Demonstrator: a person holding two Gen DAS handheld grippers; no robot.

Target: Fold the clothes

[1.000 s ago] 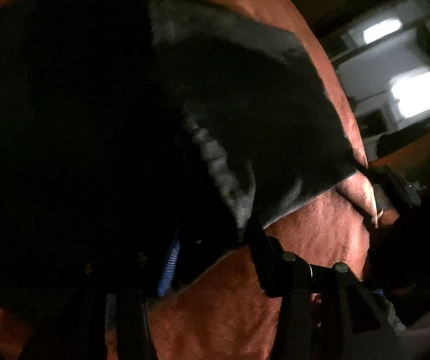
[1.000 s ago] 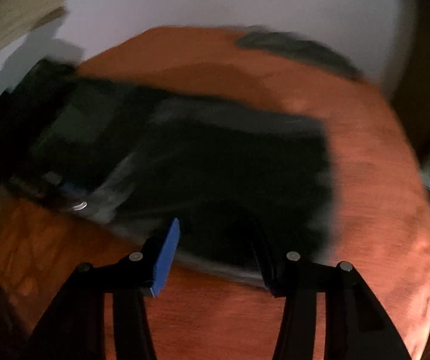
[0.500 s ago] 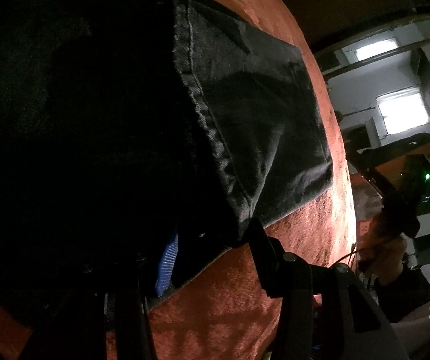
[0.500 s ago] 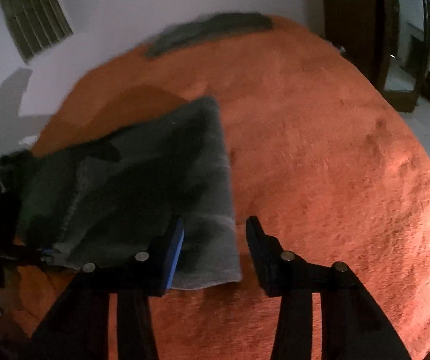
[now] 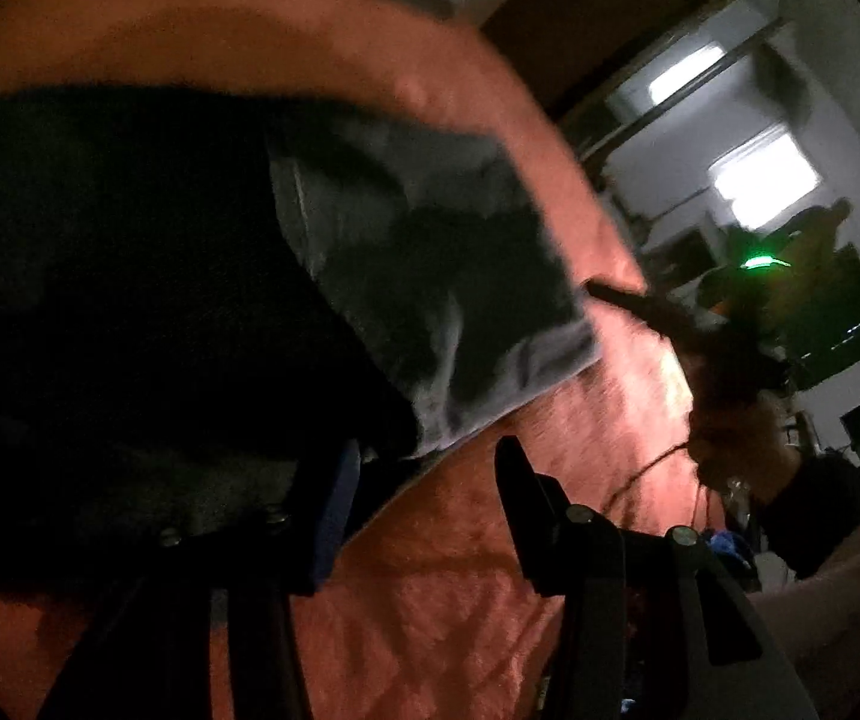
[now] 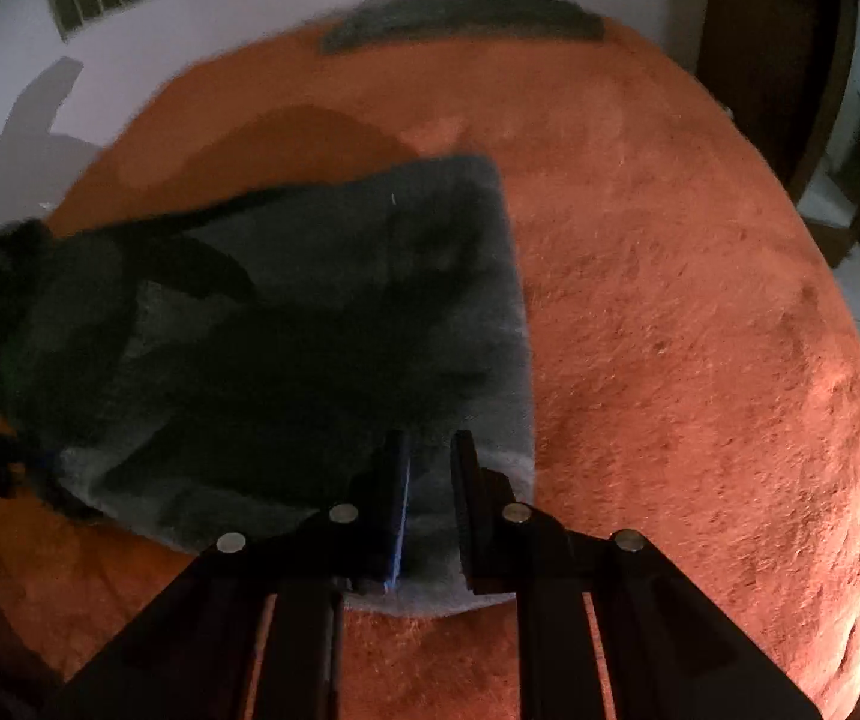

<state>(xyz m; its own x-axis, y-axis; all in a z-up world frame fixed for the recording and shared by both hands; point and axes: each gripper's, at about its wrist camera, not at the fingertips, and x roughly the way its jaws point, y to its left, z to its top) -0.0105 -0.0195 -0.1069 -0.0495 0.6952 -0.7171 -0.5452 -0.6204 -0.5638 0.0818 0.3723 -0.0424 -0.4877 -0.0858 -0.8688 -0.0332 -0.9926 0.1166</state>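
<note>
A dark grey folded garment (image 6: 321, 324) lies on the orange bedspread (image 6: 700, 330). My right gripper (image 6: 430, 450) is over the garment's near right corner, its jaws narrowed to a small gap with cloth showing behind them. In the left wrist view the same garment (image 5: 430, 276) fills the left and middle, blurred. My left gripper (image 5: 426, 468) is open at the garment's near edge, with the blue-padded finger (image 5: 333, 510) against the cloth. The right gripper and the hand holding it (image 5: 724, 372) show at the right.
A second dark cloth (image 6: 466, 15) lies at the far edge of the bed by the white wall. A wooden door frame (image 6: 748, 48) stands at the right. A room with a lit window (image 5: 766, 180) shows beyond the bed in the left wrist view.
My left gripper has pulled back from the cloth and stands open. My right gripper has moved onto the garment's near corner and its jaws have narrowed.
</note>
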